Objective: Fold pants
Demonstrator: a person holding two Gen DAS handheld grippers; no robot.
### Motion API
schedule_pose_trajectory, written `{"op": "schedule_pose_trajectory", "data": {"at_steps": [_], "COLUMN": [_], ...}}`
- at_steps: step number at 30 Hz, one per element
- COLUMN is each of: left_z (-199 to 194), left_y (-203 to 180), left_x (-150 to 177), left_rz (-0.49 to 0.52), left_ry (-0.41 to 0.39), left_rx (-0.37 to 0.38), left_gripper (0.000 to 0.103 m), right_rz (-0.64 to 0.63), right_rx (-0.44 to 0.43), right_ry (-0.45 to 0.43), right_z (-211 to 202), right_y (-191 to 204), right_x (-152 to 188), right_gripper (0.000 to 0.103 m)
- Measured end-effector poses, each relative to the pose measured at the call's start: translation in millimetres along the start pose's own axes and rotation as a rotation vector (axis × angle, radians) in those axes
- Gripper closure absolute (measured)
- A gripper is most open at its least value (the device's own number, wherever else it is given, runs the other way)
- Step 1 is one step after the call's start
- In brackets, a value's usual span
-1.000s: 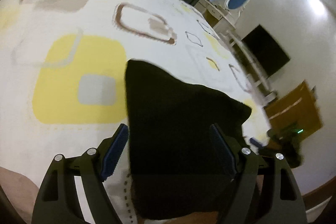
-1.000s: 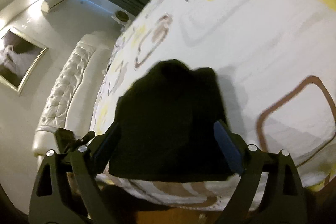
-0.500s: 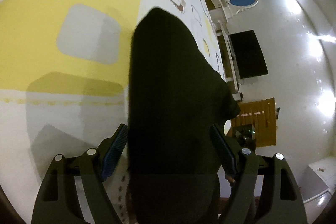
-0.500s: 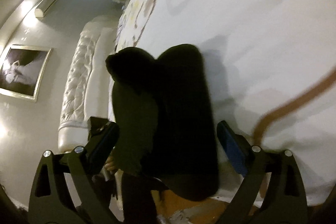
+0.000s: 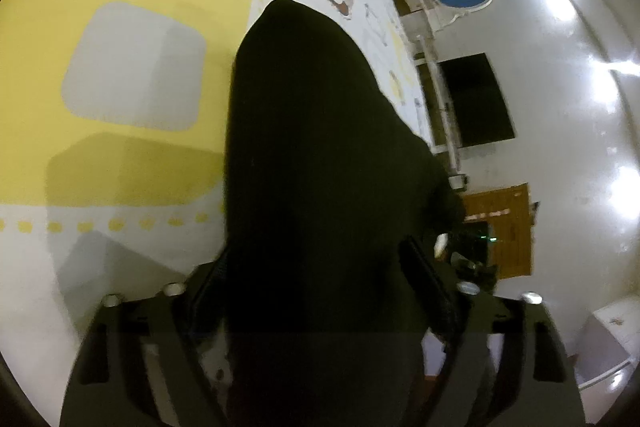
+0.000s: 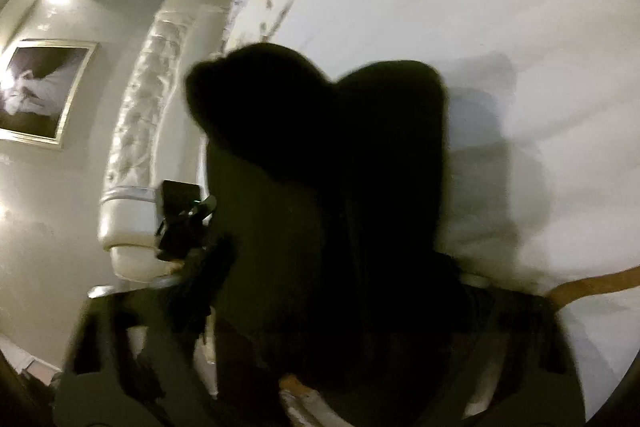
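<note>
Black pants [image 5: 320, 147]: bundled on bedspread [image 5: 132, 115], near edge of bed, filling space between fingers of both tools. Left gripper [image 5: 316, 275]: we hold fingers wide apart, either side of cloth, not clamped. Right gripper [image 6: 340, 267]: view blurred, fingers hidden by cloth; we cannot tell its state. Advice for this step, as we judge it: seat cloth deep between pads, pinch all layers evenly, keep both ends level, avoid catching bedspread.

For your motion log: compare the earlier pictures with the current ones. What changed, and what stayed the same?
Both grippers dropped closer to the bed and over the black pants, left gripper and right gripper straddling the cloth. Jaws stayed apart; nothing was visibly grasped. The pants stayed on the bed.
</note>
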State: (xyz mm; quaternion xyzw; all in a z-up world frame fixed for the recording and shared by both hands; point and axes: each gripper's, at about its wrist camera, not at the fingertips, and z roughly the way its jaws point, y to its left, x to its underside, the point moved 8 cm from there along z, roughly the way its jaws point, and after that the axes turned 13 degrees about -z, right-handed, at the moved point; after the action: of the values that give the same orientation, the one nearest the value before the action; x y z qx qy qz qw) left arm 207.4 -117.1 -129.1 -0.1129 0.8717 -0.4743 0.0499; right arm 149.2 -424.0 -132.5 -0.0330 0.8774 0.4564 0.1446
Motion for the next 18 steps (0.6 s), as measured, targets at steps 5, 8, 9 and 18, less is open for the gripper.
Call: {"op": "schedule_pose_trajectory", "data": {"at_steps": [5, 8, 9, 18], "left_z": [1.9, 1.5, -0.3, -37.8], "left_y": [4.8, 3.3, 2.7, 17.6], "left_x": [1.2, -0.3, -1.5, -36.0], "left_rz": [0.011, 0.021, 0.024, 0.015], "left_ry": [-0.01, -0.029, -0.035, -0.122], "left_rx": [-0.028, -0.041, -0.047, -0.084], "left_gripper": [0.062, 0.068, 0.07, 0.071], "right_rz": [-0.004, -0.025, -0.028, -0.045], "right_rx": [-0.028, -0.014, -0.012, -0.051], "right_ry": [-0.012, -0.026, -0.029, -0.015], "right_z": [-2.0, 2.3, 4.3, 51.8], "right_y": [1.4, 12.0, 12.9, 27.2], "right_x": [4.2, -5.2, -7.5, -42.9], "right_gripper": [0.067, 0.068, 0.068, 0.068]}}
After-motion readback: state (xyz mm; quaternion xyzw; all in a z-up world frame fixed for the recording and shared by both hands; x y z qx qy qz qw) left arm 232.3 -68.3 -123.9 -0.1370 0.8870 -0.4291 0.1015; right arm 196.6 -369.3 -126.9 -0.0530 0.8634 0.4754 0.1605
